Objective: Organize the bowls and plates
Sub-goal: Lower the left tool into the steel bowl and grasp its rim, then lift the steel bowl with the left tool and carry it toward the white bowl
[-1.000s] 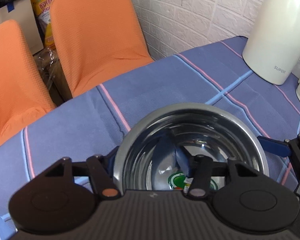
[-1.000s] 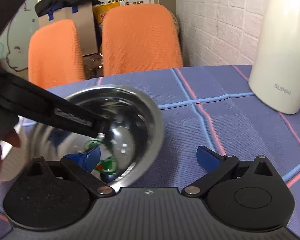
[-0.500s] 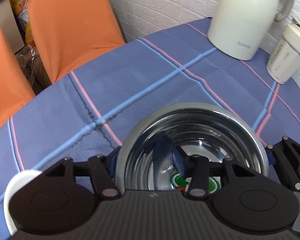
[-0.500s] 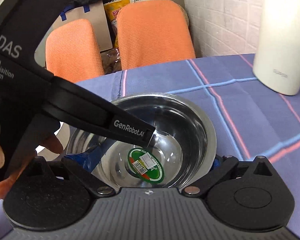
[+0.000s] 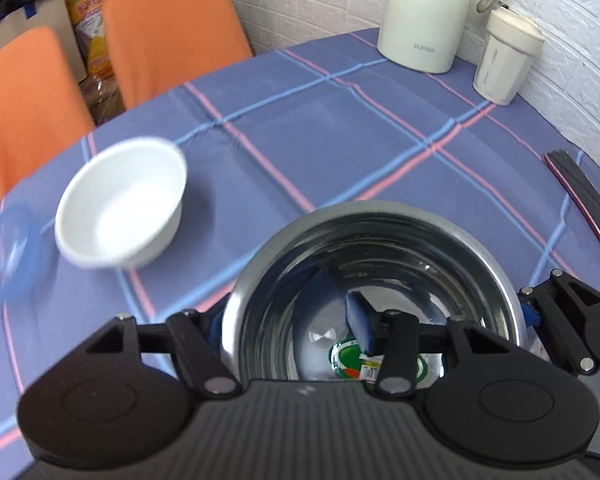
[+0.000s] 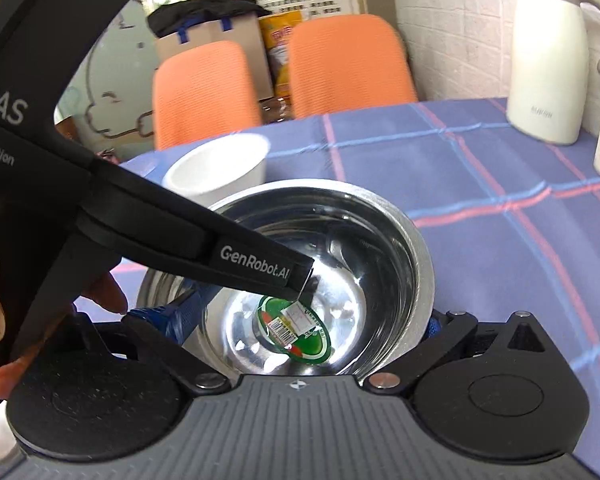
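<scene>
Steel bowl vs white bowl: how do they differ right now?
The steel bowl is shiny metal with a green sticker inside; the white bowl is plain and matte. The steel bowl looks wider, though it is nearer the cameras. The left gripper is clamped on the steel bowl's rim, one finger inside, one outside; the white bowl sits untouched on the tablecloth. Both are upright, round and empty.

Bright daylight floods both fisheye views; edges bow strongly. The white bowl (image 5: 122, 204) smears with motion blur, while glare flashes inside the steel bowl (image 6: 340, 248).
</scene>
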A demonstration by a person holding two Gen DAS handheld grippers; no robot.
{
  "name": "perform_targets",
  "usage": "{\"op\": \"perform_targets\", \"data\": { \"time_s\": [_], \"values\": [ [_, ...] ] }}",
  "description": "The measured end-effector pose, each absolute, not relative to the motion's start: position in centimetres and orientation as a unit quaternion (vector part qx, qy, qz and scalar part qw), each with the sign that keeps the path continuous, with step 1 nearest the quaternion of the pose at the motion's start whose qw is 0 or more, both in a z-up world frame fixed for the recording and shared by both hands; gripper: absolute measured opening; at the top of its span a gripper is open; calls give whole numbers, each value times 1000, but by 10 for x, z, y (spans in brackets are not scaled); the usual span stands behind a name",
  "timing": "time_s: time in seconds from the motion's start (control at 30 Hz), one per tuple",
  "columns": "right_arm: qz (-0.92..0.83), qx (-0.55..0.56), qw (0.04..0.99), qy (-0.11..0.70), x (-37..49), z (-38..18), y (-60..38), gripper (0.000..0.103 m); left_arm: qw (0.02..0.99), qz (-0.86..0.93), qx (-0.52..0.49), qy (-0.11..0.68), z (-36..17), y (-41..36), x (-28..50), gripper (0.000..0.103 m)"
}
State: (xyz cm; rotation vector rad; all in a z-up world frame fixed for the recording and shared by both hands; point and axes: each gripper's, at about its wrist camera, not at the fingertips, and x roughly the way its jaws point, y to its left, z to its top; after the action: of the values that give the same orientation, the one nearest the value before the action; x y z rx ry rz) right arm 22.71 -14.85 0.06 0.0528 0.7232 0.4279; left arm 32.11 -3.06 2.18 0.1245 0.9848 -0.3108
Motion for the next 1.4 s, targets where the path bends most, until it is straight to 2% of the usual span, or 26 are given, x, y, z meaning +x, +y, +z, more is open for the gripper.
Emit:
{"op": "perform_targets", "data": {
  "time_s": [0.47,0.63,0.67,0.7,0.77,0.8,0.87,1.1,1.4],
  "values": [
    [232,39,898,372,167,-15,-135,91,874,-136,37,465,-2,-7,249,49],
    [240,23,898,368,157,-18,-131,90,879,-139,42,454,-3,-5,239,54],
    [241,26,897,370,156,-18,-133,89,880,-139,43,453,-2,-5,239,62],
    [243,33,895,372,156,-17,-136,89,881,-135,44,450,-1,-5,239,76],
    [242,49,898,364,152,-9,-147,89,891,-119,46,436,7,-1,236,81],
    [238,52,902,356,148,-5,-154,89,896,-113,48,428,13,3,234,89],
    [221,59,913,338,141,2,-171,89,908,-97,43,405,27,15,229,97],
    [186,77,925,322,153,13,-205,89,935,-48,13,351,68,67,225,98],
    [212,14,924,317,215,28,-176,89,937,-21,-64,343,88,129,261,98]
  ]
}}
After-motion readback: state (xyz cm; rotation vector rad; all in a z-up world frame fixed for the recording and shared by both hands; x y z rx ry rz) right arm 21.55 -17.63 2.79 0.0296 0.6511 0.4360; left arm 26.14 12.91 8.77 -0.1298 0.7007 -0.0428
